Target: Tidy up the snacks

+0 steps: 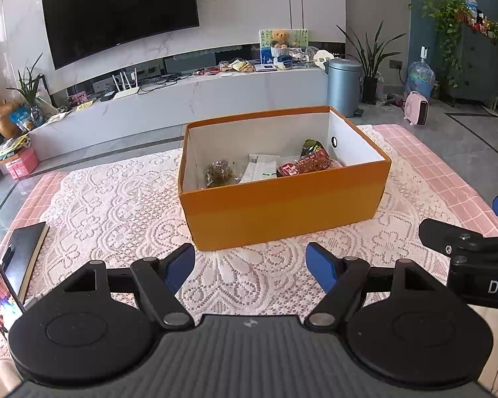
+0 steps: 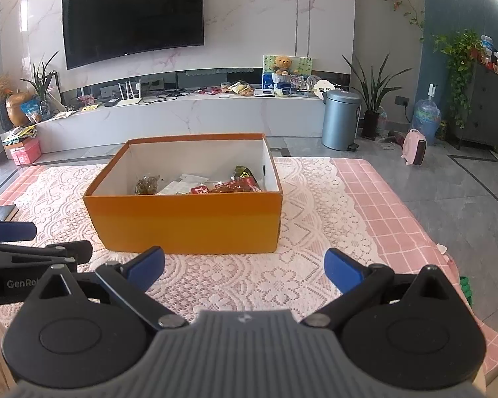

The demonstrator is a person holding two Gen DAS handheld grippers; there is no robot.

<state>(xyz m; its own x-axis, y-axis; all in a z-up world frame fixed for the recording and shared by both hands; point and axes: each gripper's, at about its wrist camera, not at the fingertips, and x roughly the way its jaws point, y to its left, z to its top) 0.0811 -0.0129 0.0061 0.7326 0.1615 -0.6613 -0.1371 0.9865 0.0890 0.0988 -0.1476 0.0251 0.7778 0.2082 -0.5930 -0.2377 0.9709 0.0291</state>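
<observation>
One open orange cardboard box with a white inside (image 1: 282, 204) stands on the white lace cloth (image 1: 116, 205) that covers one pink checked table (image 1: 441, 172); inside it lie the snacks, four that can be told apart: one clear bag of brown pieces (image 1: 218, 173) at the left, one white packet (image 1: 261, 167) in the middle, one red wrapped packet (image 1: 310, 162) to the right, and one dark green packet (image 1: 310, 146) leaning by the right wall; anything below the near wall is hidden. The left gripper (image 1: 250, 270) hovers just before the box, its two blue-padded fingers spread wide with nothing between them; the right gripper (image 2: 244, 265) hangs beside it, likewise two fingers well apart and empty. At the table's left edge lie one black notebook (image 1: 25, 252) and one phone with a lit screen (image 1: 0, 293). Beyond are one black wall television (image 1: 119, 10) and one grey-blue bin (image 1: 343, 88).
</observation>
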